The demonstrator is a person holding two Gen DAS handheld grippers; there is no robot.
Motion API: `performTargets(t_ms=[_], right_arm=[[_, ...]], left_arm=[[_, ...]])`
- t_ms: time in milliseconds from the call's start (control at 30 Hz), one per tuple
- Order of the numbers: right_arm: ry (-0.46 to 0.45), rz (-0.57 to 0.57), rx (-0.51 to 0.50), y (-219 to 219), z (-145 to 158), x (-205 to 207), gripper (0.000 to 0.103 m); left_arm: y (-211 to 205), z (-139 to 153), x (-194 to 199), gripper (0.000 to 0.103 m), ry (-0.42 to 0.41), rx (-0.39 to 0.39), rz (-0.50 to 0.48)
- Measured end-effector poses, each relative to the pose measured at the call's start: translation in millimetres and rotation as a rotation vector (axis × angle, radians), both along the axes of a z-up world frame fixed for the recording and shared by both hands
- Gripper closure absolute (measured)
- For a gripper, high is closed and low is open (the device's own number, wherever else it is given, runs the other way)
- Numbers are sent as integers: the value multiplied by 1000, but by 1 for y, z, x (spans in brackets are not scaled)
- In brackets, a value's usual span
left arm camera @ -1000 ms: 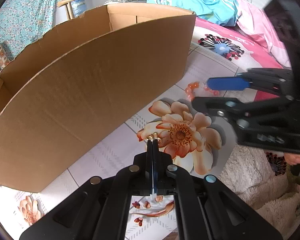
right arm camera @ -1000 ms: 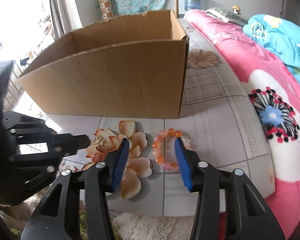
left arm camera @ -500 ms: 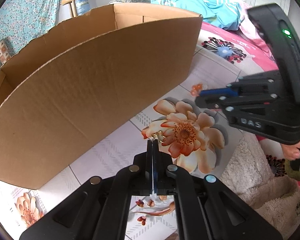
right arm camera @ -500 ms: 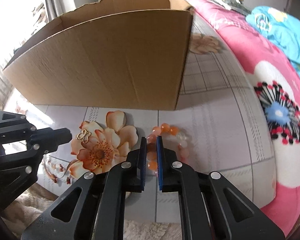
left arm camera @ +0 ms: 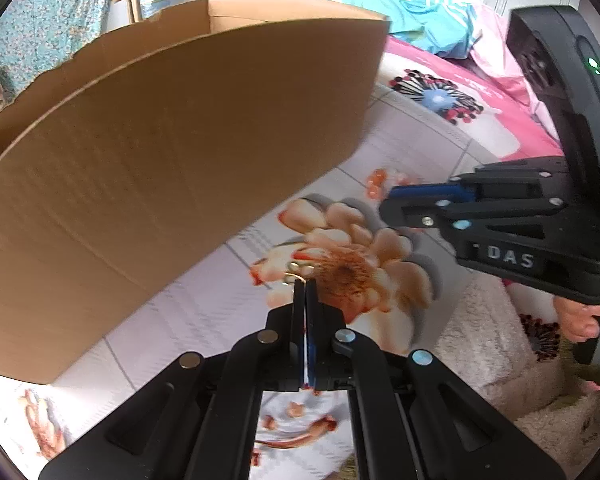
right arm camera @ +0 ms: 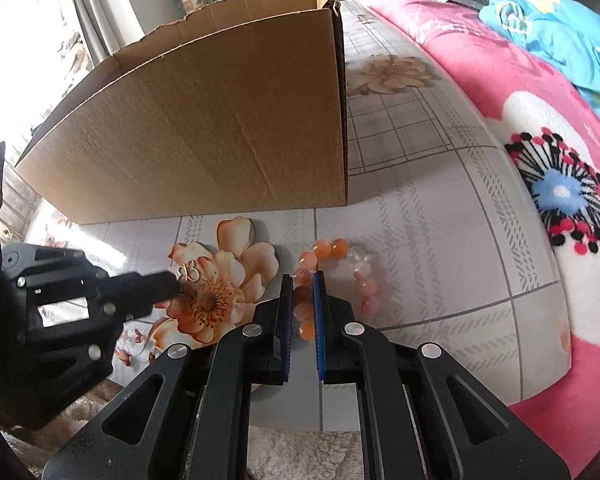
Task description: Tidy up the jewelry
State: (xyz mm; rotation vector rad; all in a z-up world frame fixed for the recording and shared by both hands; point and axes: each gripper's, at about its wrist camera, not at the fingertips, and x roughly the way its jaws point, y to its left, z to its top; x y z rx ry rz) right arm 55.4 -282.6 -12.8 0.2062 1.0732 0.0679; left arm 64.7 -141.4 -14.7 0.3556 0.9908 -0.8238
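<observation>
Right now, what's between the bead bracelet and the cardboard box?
Nothing: in the right wrist view only bare flowered tabletop lies between the bead bracelet and the cardboard box.

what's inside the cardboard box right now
Only the inner faces of the cardboard box walls show near its rim, bare brown card. The near wall covers its floor, so whether any jewelry lies inside cannot be seen.

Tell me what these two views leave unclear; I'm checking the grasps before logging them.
- Box inside: hidden by its near wall, both views.
- Gold trinket: small, blurred in left view; grip by the left gripper unclear.
- Bead bracelet: mostly behind the right gripper in left view.
</observation>
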Motion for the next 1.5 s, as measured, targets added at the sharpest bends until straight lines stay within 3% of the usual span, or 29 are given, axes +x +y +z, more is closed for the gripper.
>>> performTargets(t_ms=[133, 200, 267, 333, 533, 867, 1500], right_arm=[[-2, 0, 4, -2, 1, -1, 95], [-3, 0, 8, -5, 1, -1, 95], [-3, -1, 12, -6, 1, -2, 95], [-4, -2, 12, -7, 2, -2, 95], [-7, -5, 10, -4, 0, -2, 95], [-7, -6, 8, -3, 1, -3, 95], [-8, -7, 9, -3, 1, -3, 95]], left_arm=[[0, 1, -5, 101, -2, -15, -18], [1, 5, -7, 93, -30, -17, -29], [2, 7, -8, 76, -64, -9, -43], [1, 6, -7, 68, -95, 17, -57], [-2, 0, 0, 68, -109, 58, -99], [-18, -3, -4, 92, -102, 81, -182], [-14, -2, -9, 92, -106, 74, -139]])
